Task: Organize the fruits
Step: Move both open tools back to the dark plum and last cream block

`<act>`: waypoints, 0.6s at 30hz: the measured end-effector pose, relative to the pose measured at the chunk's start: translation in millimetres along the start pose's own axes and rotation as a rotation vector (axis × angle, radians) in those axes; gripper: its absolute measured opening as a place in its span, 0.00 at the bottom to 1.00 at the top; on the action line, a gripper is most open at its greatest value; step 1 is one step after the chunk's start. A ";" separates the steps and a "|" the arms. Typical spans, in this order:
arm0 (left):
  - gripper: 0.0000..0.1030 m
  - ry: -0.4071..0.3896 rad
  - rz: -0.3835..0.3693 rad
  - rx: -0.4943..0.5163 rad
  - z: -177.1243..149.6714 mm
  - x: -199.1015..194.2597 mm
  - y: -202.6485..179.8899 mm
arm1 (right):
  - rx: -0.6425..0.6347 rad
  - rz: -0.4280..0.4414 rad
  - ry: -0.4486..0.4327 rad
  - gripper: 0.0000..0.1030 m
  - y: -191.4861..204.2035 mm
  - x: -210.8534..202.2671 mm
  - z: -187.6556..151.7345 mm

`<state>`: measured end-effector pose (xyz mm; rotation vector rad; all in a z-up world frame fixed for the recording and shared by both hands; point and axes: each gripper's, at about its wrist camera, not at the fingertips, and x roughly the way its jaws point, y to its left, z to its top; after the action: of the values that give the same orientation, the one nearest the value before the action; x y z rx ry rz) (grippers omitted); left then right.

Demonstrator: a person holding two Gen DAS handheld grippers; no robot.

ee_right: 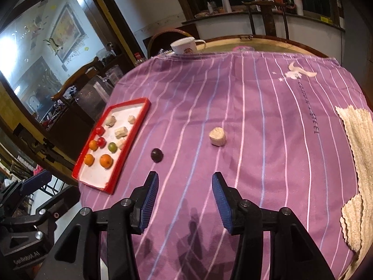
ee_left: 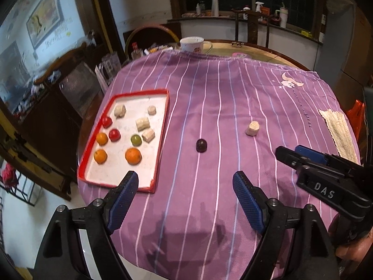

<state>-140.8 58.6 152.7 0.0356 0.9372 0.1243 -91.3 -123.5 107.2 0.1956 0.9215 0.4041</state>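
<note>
A red-rimmed white tray (ee_left: 163, 116) (ee_right: 142, 114) lies at the left of the purple striped cloth. It holds three oranges (ee_left: 133, 156), two red fruits (ee_left: 114, 134), a green fruit (ee_left: 136, 139) and several pale beige chunks (ee_left: 142, 123). A dark purple fruit (ee_left: 201, 145) (ee_right: 156, 155) and one beige chunk (ee_left: 251, 128) (ee_right: 217, 136) lie loose on the cloth. My left gripper (ee_left: 185, 182) is open and empty, above the cloth near the tray's near corner. My right gripper (ee_right: 185, 182) is open and empty, nearer than both loose pieces; it also shows in the left wrist view (ee_left: 300, 156).
A white mug (ee_left: 192, 44) (ee_right: 185, 45) stands at the table's far edge. A beige towel (ee_left: 339, 133) (ee_right: 359, 163) lies at the right edge. A cabinet and chair stand to the left, a counter with bottles behind.
</note>
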 end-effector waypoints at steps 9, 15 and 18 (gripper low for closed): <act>0.80 0.139 -0.087 -0.107 -14.6 55.6 2.2 | 0.066 -0.051 0.114 0.51 -39.1 31.7 -16.6; 0.80 0.187 -0.102 -0.110 -13.5 83.9 -5.8 | 0.071 -0.070 0.157 0.51 -54.3 47.5 -22.6; 0.80 0.184 -0.134 -0.099 -6.8 99.1 -6.5 | 0.082 -0.075 0.166 0.51 -62.1 53.9 -22.7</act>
<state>-87.7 64.1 68.8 -0.1320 1.1126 0.0504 -64.8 -157.4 33.6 0.2042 1.1063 0.3168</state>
